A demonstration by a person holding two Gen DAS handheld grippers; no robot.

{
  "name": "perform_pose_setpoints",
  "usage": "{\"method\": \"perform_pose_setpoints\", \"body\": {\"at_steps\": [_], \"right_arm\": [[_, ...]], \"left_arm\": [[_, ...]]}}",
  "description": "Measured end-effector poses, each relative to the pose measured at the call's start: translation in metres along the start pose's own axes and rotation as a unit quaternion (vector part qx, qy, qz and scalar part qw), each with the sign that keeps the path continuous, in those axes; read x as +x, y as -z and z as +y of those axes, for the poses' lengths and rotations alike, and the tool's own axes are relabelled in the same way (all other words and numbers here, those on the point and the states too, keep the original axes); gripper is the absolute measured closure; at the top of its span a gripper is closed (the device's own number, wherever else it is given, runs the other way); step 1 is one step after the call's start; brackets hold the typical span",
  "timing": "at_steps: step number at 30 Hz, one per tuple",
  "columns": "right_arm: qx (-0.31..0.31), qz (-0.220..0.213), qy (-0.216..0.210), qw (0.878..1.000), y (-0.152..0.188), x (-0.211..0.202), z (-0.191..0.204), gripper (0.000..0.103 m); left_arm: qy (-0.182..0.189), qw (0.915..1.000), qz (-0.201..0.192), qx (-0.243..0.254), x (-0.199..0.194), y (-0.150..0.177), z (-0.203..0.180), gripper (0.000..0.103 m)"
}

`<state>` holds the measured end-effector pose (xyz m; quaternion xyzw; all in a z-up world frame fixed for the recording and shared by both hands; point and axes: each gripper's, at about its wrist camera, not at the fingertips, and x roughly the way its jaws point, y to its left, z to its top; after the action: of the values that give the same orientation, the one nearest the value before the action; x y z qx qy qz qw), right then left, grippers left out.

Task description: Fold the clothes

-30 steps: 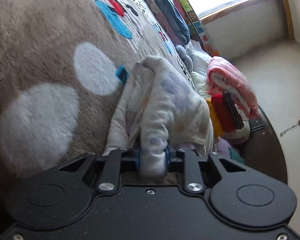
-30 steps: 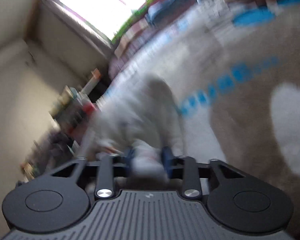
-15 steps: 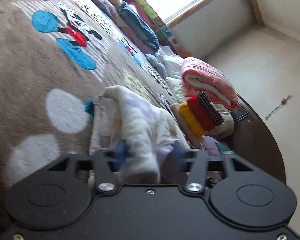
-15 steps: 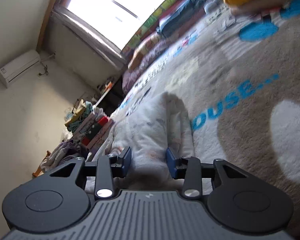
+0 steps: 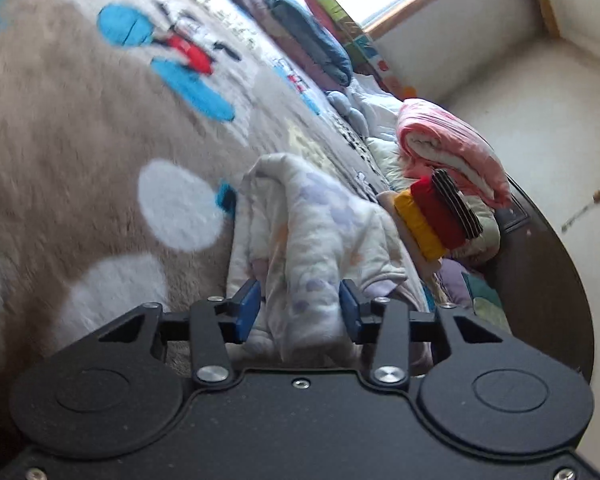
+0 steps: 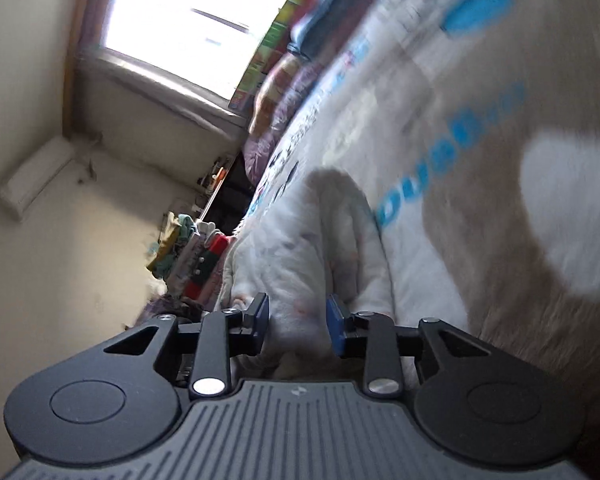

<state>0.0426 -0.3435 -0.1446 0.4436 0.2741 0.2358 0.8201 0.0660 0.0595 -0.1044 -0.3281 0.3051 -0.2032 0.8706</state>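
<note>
left tool [image 5: 298,310] low centre of its frame, jaws just been opening, blue pads now flanking bunched fold of white printed garment [image 5: 308,236], left pad looks clear of cloth. garment lies heaped on tan plush blanket [image 5: 60,128] on bed, mid-frame. folded pile [image 5: 440,216] of yellow, red, striped clothes to right, pink bundle [image 5: 452,148] above it. right tool [image 6: 298,322] narrow, pads pressing ridge of same garment [image 6: 300,248]; view blurred. window [image 6: 188,12] upper left.
</note>
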Motion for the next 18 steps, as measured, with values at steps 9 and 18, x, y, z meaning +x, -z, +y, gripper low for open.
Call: {"method": "perform_pose_setpoints", "body": {"at_steps": [9, 18], "right_arm": [[-0.347, -0.050, 0.056, 0.935, 0.001, 0.021, 0.079, 0.069], [-0.476, 0.034, 0.115, 0.871, 0.013, 0.083, 0.072, 0.069]], "left_arm": [[-0.017, 0.9630, -0.060, 0.262, 0.028, -0.013, -0.052, 0.062], [-0.030, 0.9598, -0.005, 0.279, 0.077, 0.015, -0.034, 0.062]]}}
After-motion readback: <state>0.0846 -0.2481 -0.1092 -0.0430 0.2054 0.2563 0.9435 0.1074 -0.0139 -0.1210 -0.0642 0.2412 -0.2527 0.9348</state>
